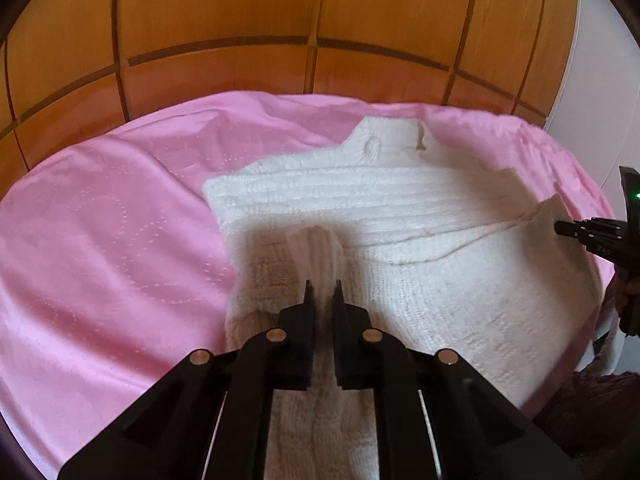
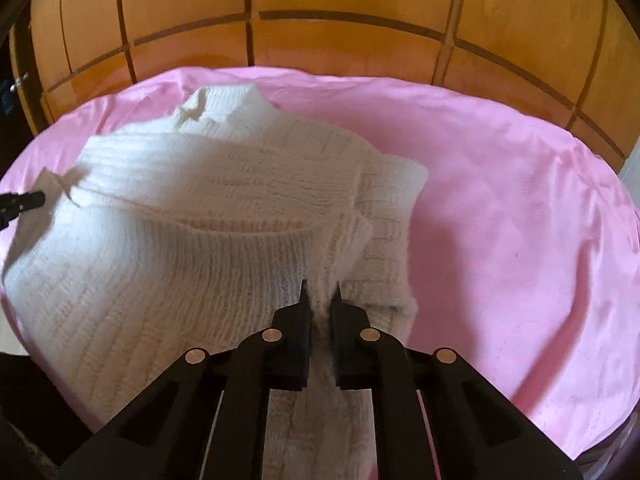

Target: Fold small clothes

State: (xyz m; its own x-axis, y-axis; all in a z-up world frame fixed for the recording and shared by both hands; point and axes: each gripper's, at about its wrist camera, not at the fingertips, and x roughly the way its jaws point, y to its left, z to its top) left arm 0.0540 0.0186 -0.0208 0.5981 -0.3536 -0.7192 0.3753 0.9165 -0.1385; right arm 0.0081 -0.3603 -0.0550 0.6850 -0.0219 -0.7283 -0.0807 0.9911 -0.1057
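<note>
A small white knitted sweater (image 1: 400, 208) lies on a pink sheet (image 1: 100, 220), its collar toward the wooden headboard. My left gripper (image 1: 322, 290) is shut on a bunched fold of the sweater's near left edge and holds it lifted. My right gripper (image 2: 320, 290) is shut on a bunched fold of the sweater (image 2: 180, 200) at its near right edge. The right gripper also shows at the right edge of the left wrist view (image 1: 560, 229), and the left gripper at the left edge of the right wrist view (image 2: 38, 198). The lower part of the sweater is doubled over the upper part.
The pink sheet (image 2: 520, 220) covers a bed. A wooden panelled headboard (image 1: 320, 20) stands behind it. A white wall (image 1: 600, 80) is at the far right. Dark fabric (image 1: 592, 408) lies at the bed's near right corner.
</note>
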